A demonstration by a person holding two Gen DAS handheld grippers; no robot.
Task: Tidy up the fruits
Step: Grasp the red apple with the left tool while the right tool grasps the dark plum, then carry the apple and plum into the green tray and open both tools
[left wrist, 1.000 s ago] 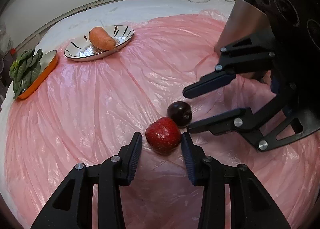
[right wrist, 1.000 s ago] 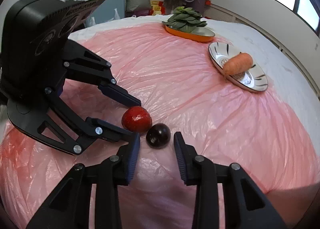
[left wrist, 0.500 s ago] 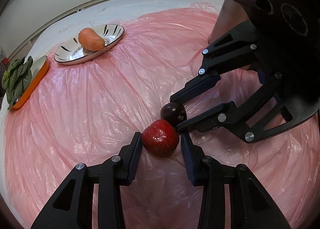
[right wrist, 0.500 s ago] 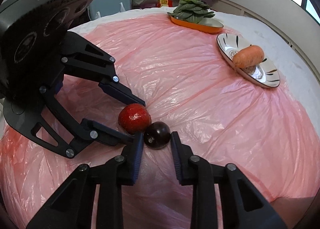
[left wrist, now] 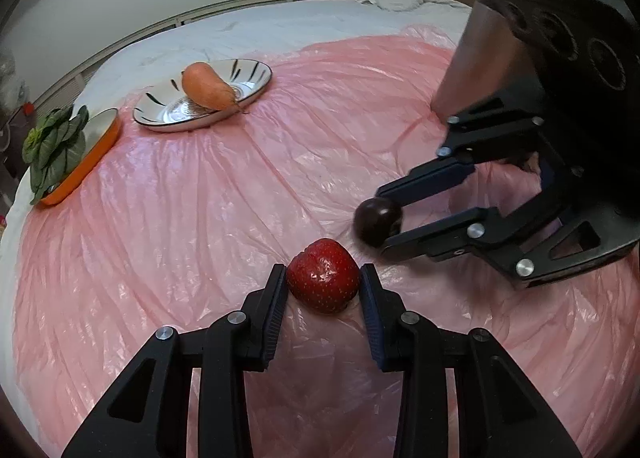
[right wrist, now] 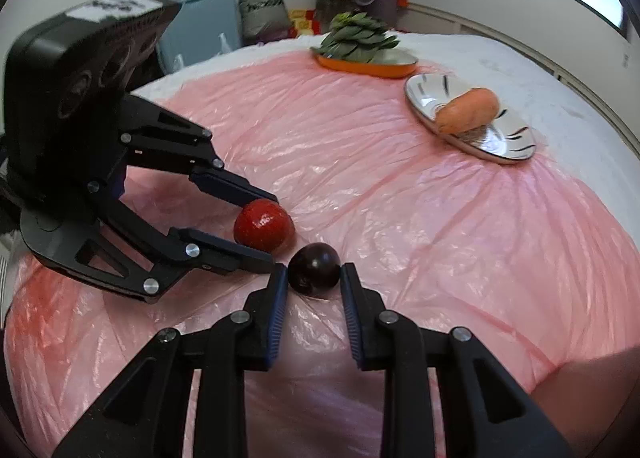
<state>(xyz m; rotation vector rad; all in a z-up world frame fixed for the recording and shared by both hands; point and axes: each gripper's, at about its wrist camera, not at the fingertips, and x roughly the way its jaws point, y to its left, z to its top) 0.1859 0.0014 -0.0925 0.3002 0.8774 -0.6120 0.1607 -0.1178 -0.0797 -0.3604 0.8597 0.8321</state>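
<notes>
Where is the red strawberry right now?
The strawberry sits low in the middle of the left wrist view, between the left claw fingers on the pink plastic sheet, with the dark plum just to its right.

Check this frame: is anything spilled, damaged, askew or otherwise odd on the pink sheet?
Nothing spilled or damaged. One oddity: the carrot lies slanted across the striped plate, its tip poking over the rim. The strawberry and dark plum look intact.
</notes>
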